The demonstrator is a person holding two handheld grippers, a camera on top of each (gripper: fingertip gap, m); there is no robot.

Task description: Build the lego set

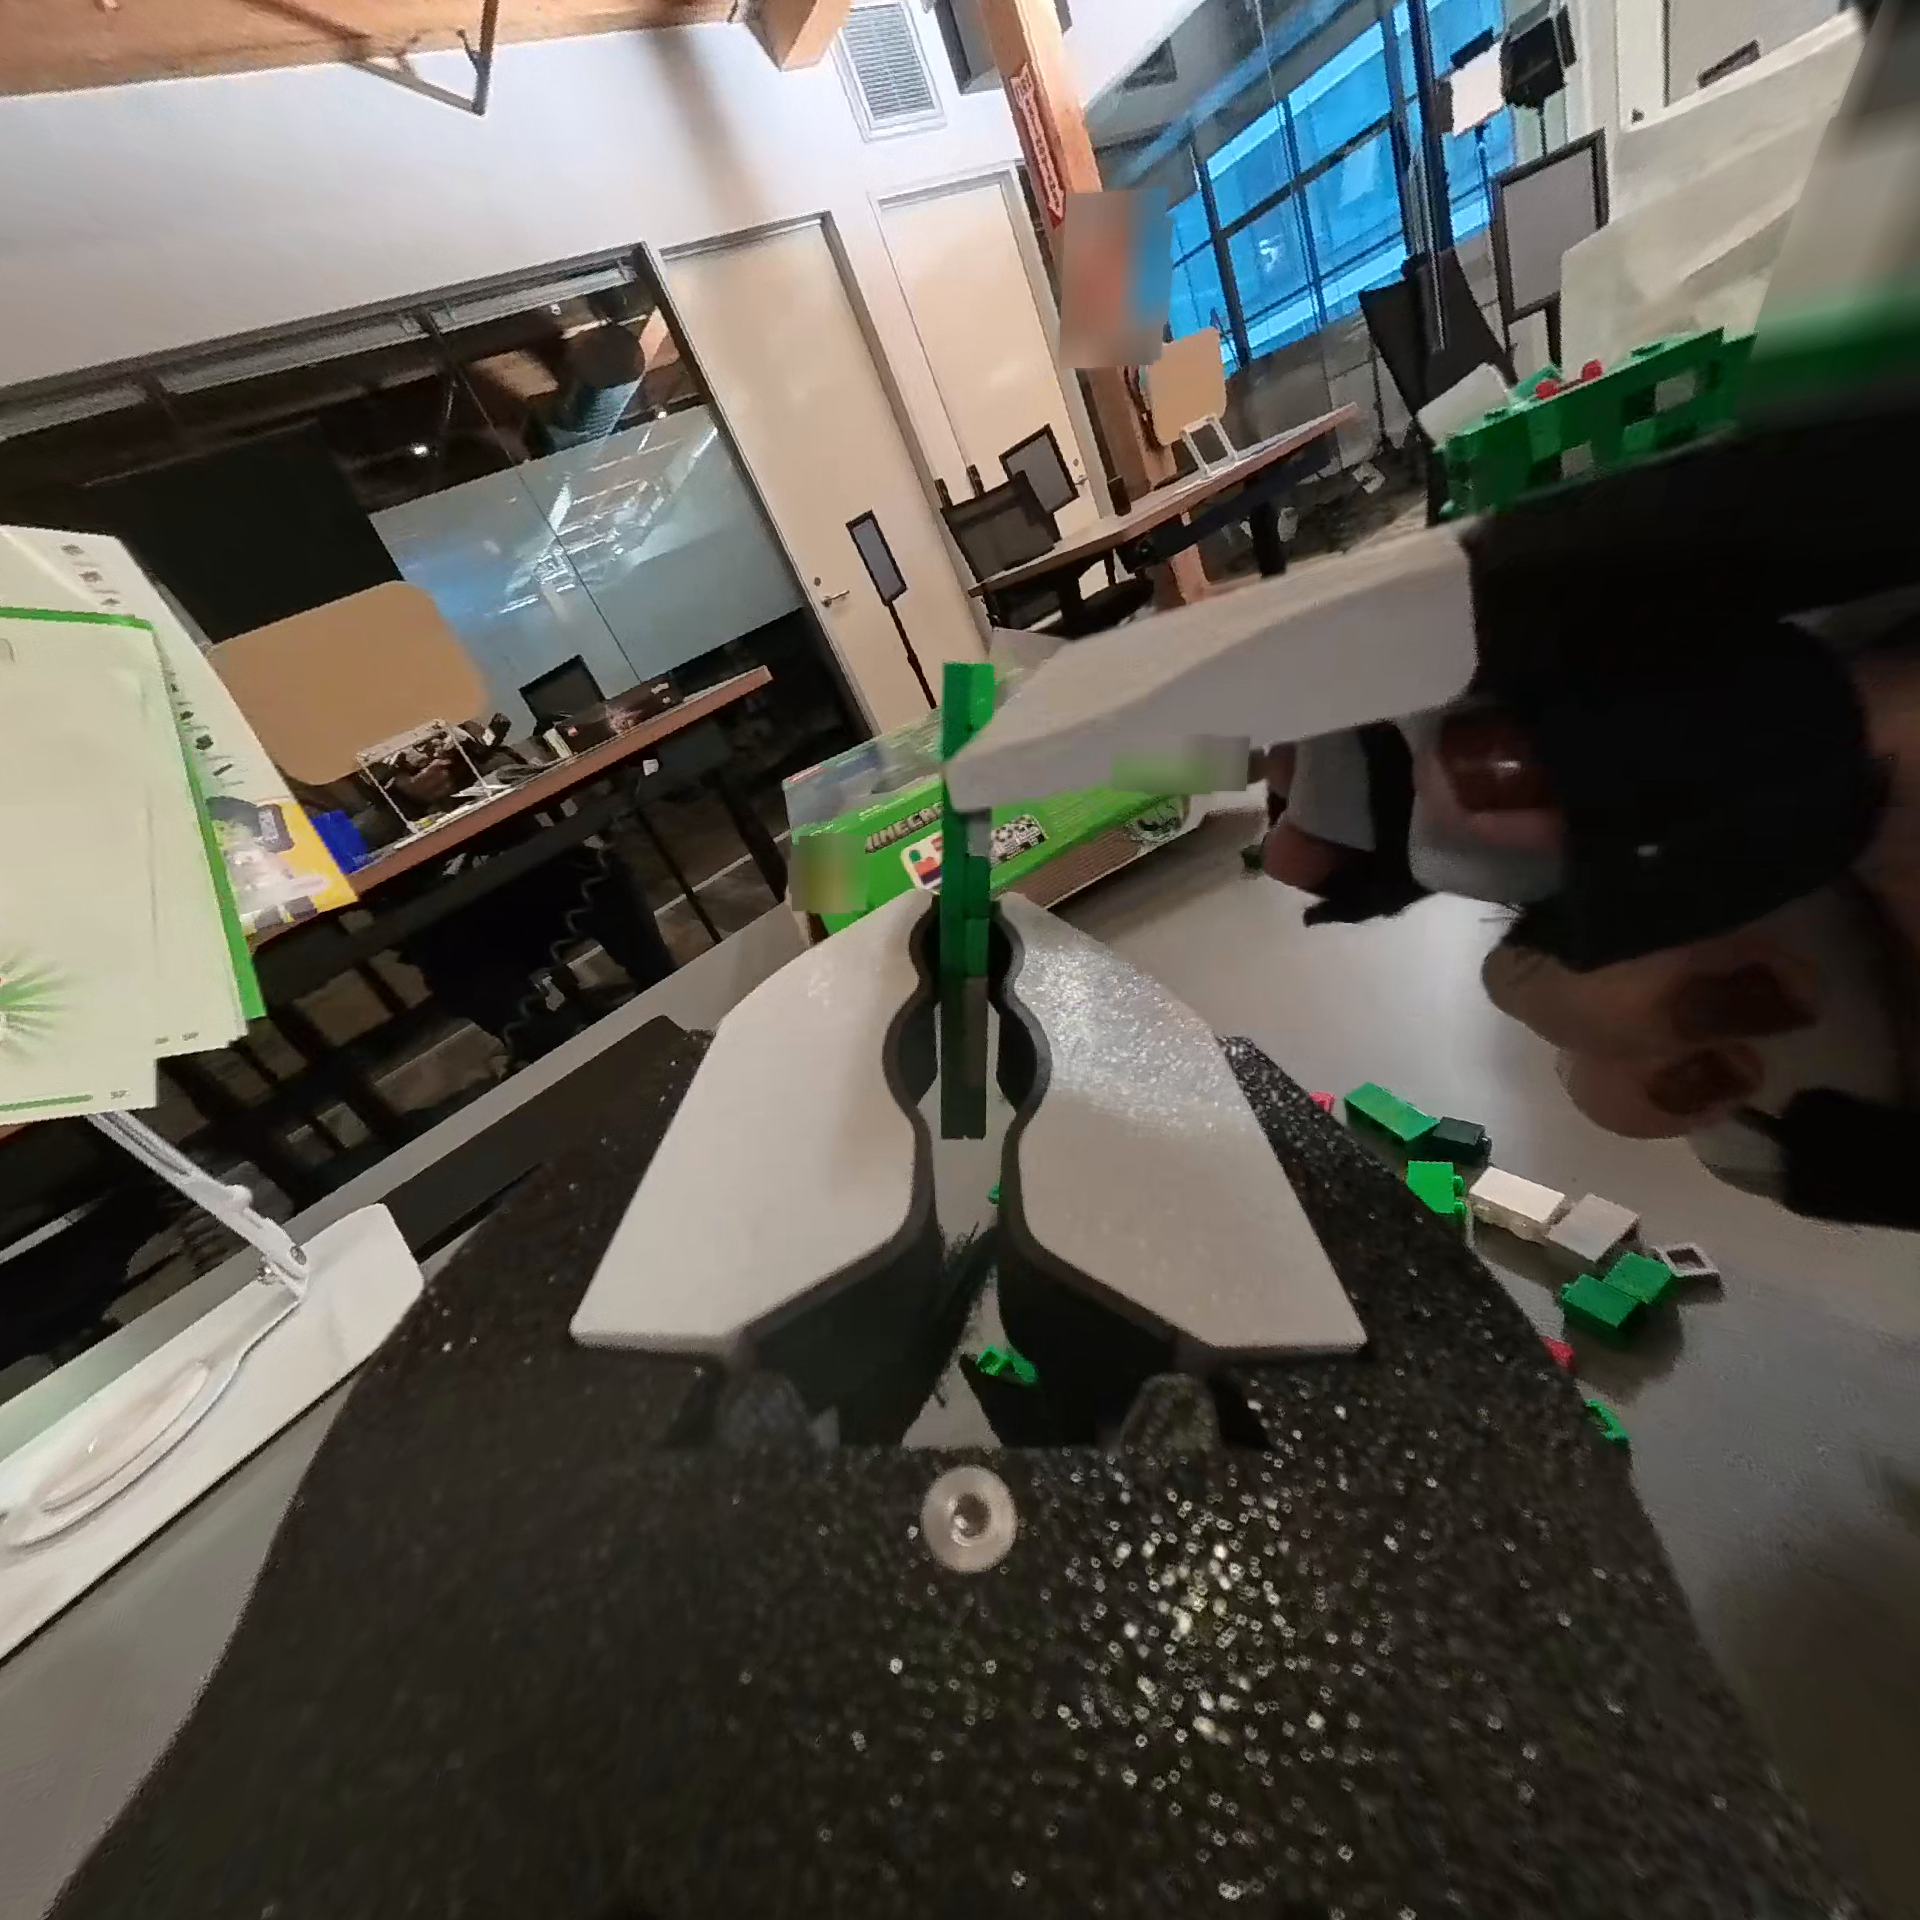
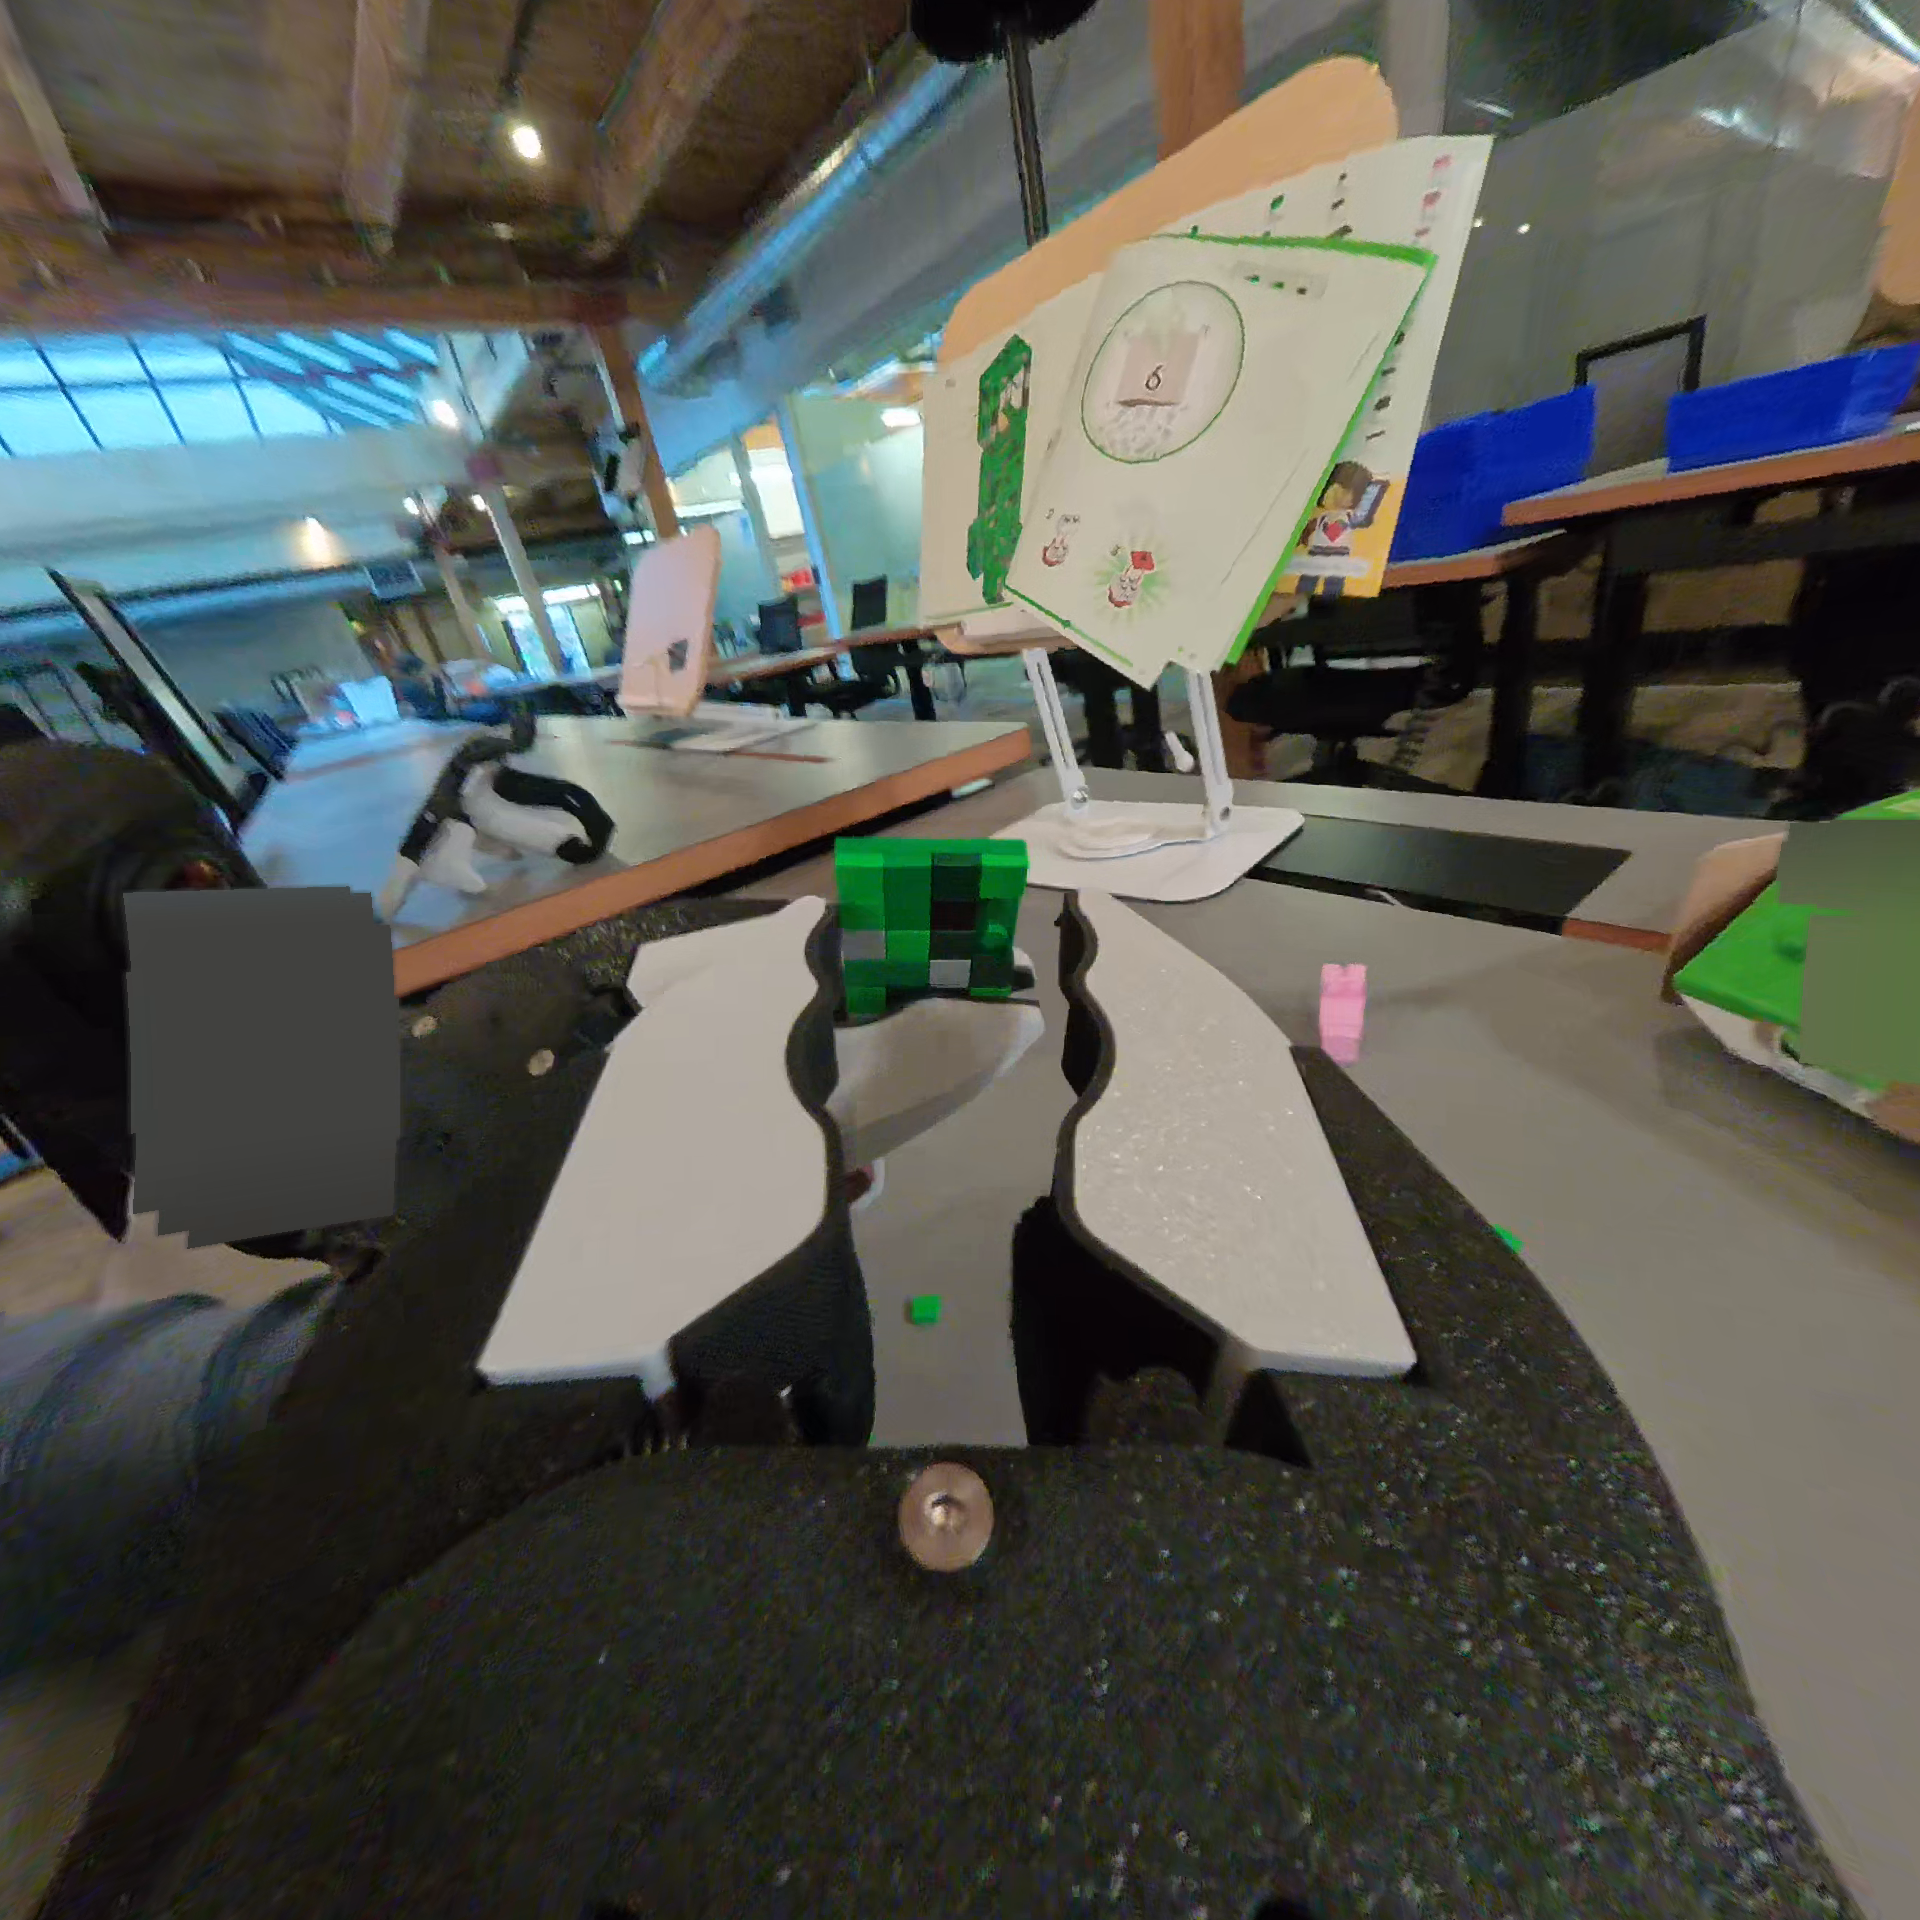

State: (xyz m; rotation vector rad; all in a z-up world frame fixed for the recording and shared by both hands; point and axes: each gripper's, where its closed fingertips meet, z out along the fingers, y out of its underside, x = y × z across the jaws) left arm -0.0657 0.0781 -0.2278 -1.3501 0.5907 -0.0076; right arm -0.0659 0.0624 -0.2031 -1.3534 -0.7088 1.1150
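My left gripper is shut on a thin green lego panel and holds it upright and edge-on above the table. In the right wrist view the panel faces me, green with dark and grey squares. My right gripper is open, one finger on each side of the panel. Its left finger is at the panel's edge and its right finger stands apart. In the left wrist view one right finger reaches in from the right to the panel's upper part. The left gripper's finger shows below the panel.
Loose green, white and grey bricks lie on the grey table at the right. A larger green build shows behind. The instruction booklet on its white stand stands ahead, with a green box beyond. A pink piece and a small green stud lie on the table. My left and right fingertips are right by each other. From the left gripper's tips to the pink piece is close to 20 cm.
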